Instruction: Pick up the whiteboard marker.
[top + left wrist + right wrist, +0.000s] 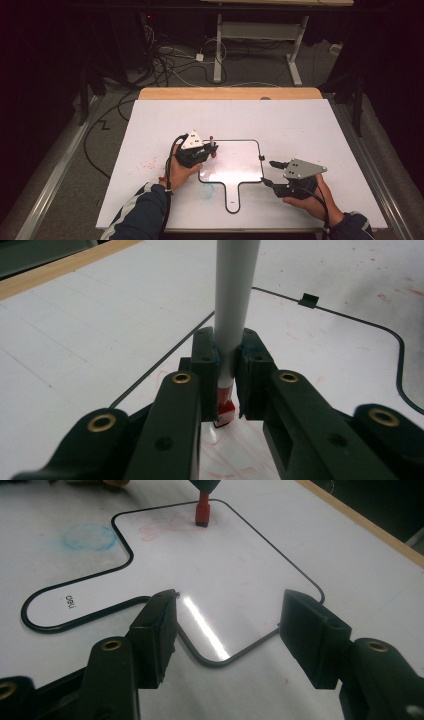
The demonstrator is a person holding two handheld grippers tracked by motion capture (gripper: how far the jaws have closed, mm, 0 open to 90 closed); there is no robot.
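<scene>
A: Where's the marker (235, 305)?
B: Pinched upright between the jaws of the left gripper (209, 150), red end (202, 514) down on the far left part of the small whiteboard (235, 165). Faint red scribbles lie on the board around that end.
A: And the board itself?
B: Flat on the white table sheet (300, 130), a little near of centre, black-rimmed, its handle tab pointing to the near edge (a small black clip (261, 158) sits on its right rim). A blue smudge (207, 190) marks the sheet just left of the handle.
A: The right gripper (272, 172)?
B: Jaws spread, nothing between them, standing at the board's near right corner, which shows in the gap between them.
A: Anything farther out?
B: Red specks on the sheet left of the left hand (177, 170); a wooden table edge (230, 93) beyond the sheet.
</scene>
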